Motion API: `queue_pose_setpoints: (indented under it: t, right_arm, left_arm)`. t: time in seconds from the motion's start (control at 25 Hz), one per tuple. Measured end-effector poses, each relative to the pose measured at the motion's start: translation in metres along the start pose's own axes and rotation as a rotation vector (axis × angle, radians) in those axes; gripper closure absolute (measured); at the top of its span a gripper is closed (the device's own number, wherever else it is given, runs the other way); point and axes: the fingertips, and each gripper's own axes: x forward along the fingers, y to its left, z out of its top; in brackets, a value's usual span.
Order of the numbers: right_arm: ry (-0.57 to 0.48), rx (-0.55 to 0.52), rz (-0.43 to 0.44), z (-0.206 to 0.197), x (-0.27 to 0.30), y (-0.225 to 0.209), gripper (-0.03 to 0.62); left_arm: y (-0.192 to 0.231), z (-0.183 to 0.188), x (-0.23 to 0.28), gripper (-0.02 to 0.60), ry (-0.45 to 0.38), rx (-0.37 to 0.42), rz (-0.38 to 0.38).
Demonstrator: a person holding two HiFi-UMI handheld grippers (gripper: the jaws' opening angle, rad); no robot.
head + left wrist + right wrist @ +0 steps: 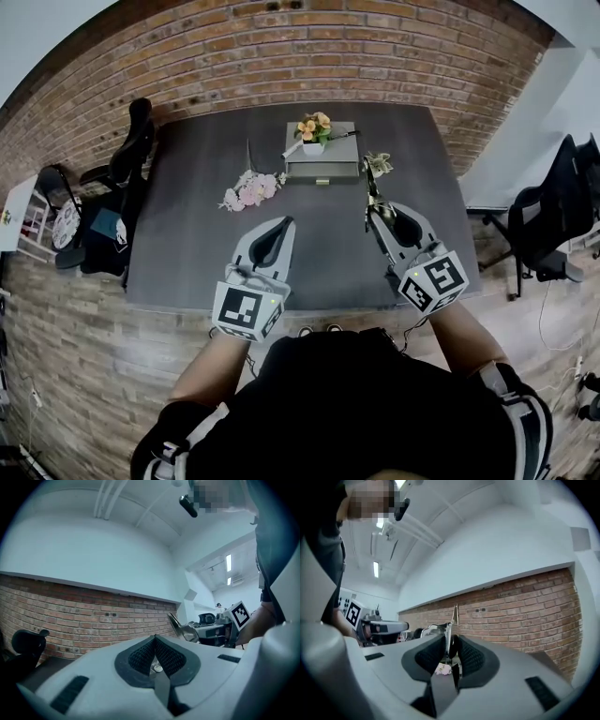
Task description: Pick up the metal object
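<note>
- While the right gripper (374, 210) hangs over the right side of the dark table (187, 234), its jaws are pinched onto the metal object (371, 194), and that's a firm grip!
- Right gripper view: the pads stand a narrow gap apart. The thin shiny piece (453, 616) is squeezed between them and pokes up past the tips, in front of the brick wall (525, 606).
- From the left gripper view, the same metal object (181, 627) shows as a curved, gleaming blade jutting out ahead of the other tool.
- Over to the left gripper (280, 226): it's near the table's front edge, jaws brought together, tips meeting, nothing between them (155, 639).
- Further back on the table there's a grey box (323, 161) with a flower pot (314, 133) on top.
- A pink flower spray (249, 190) lies to the box's left, well apart from both tools.
</note>
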Motion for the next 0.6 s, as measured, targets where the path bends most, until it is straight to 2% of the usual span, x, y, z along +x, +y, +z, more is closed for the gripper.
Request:
queue_pose_setpoints:
  t: [0.28,0.6]
  right_arm:
    - [-0.095,0.017,-0.01,0.033,-0.015,0.007,0.507]
    - [-0.098,0.022,-0.02,0.032,-0.016,0.007,0.508]
  left_arm:
    - [-0.005,0.008,0.002,0.572,-0.02,-0.009,-0.019]
    - [0.004,0.015,0.003,0.572,-0.03,-0.013,0.001]
